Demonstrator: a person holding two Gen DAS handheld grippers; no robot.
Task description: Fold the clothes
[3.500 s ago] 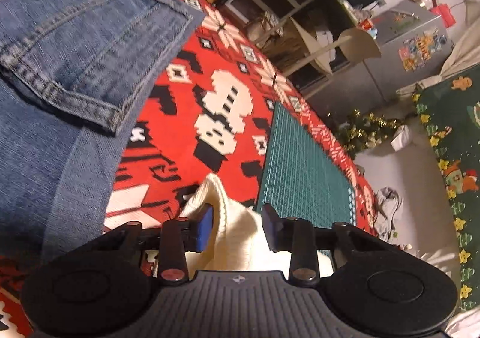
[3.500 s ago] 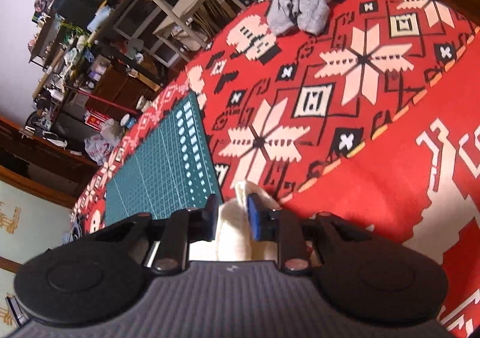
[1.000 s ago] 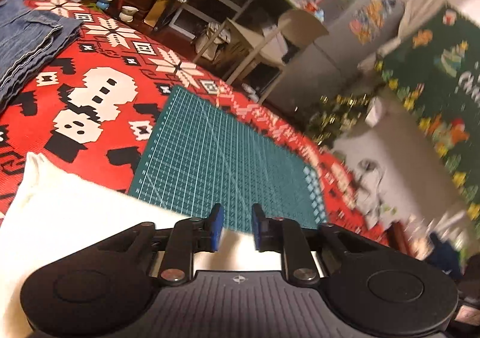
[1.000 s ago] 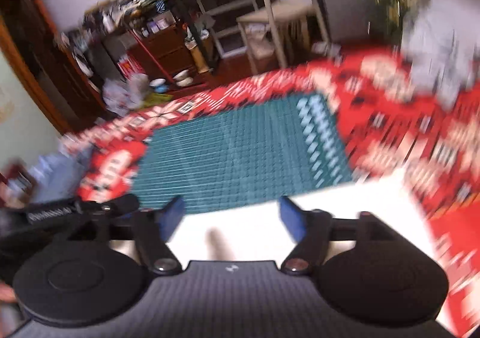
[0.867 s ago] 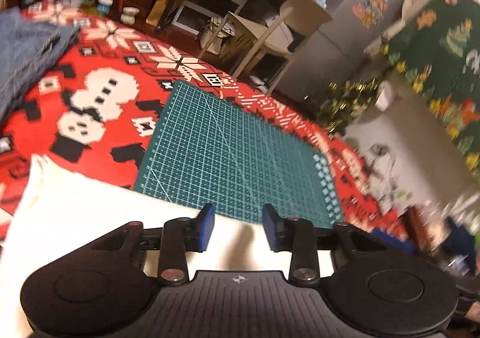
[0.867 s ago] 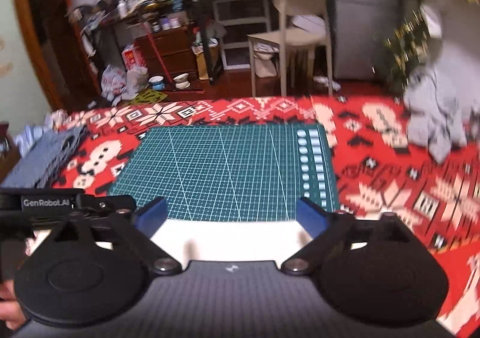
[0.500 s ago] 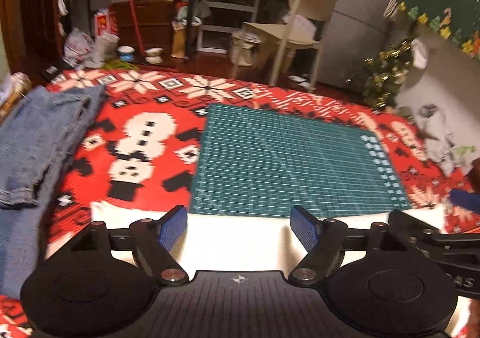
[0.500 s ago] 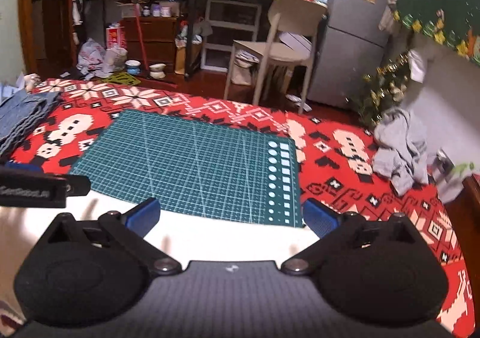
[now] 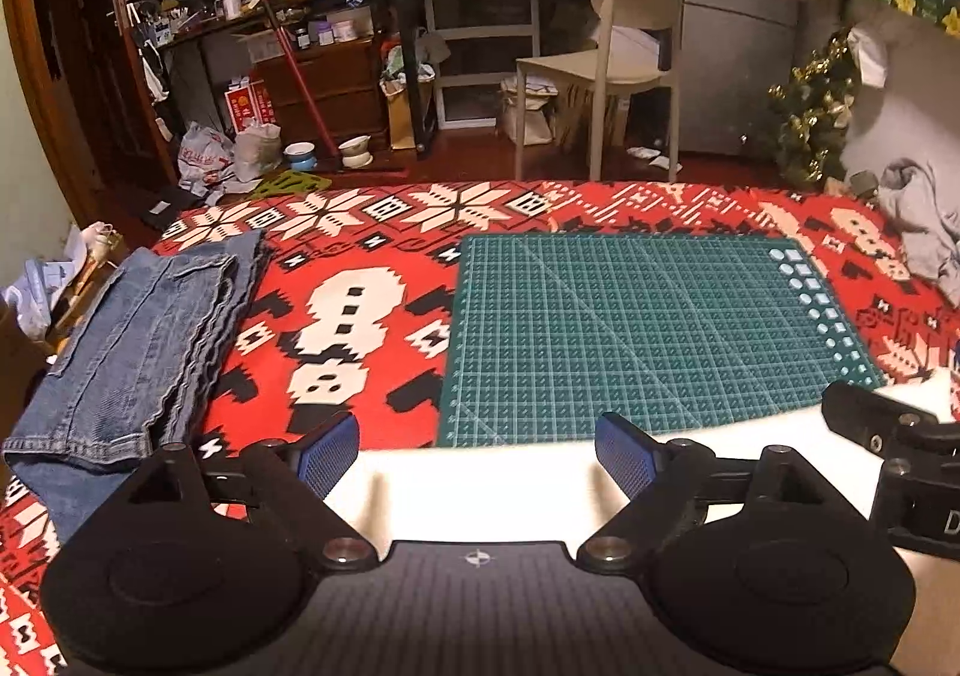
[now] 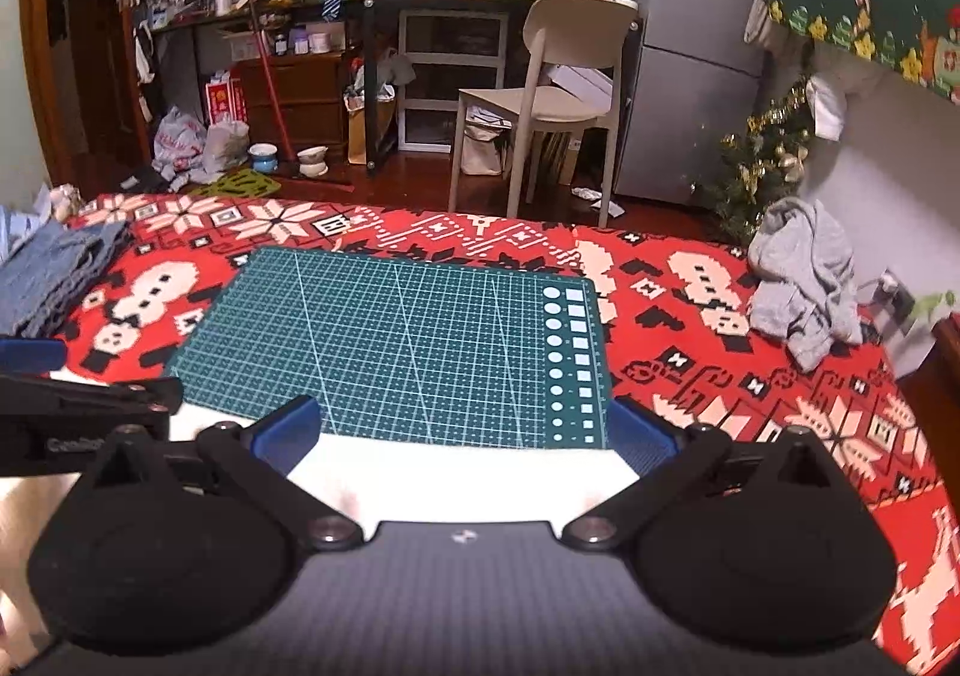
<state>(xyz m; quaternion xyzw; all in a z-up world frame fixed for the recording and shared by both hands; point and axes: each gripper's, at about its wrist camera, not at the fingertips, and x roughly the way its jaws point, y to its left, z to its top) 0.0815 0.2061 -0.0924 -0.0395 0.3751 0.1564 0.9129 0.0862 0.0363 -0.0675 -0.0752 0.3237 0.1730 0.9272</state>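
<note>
Hovering with left tongs (image 9: 477, 457) and right tongs (image 10: 465, 436) both spread over the white cloth (image 9: 480, 487); risking a crooked crease by gripping uneven edges.

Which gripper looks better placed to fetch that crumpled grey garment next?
Probably the right gripper: its jaws are open and empty, and the grey garment lies off to its right, across from the folded jeans.
</note>
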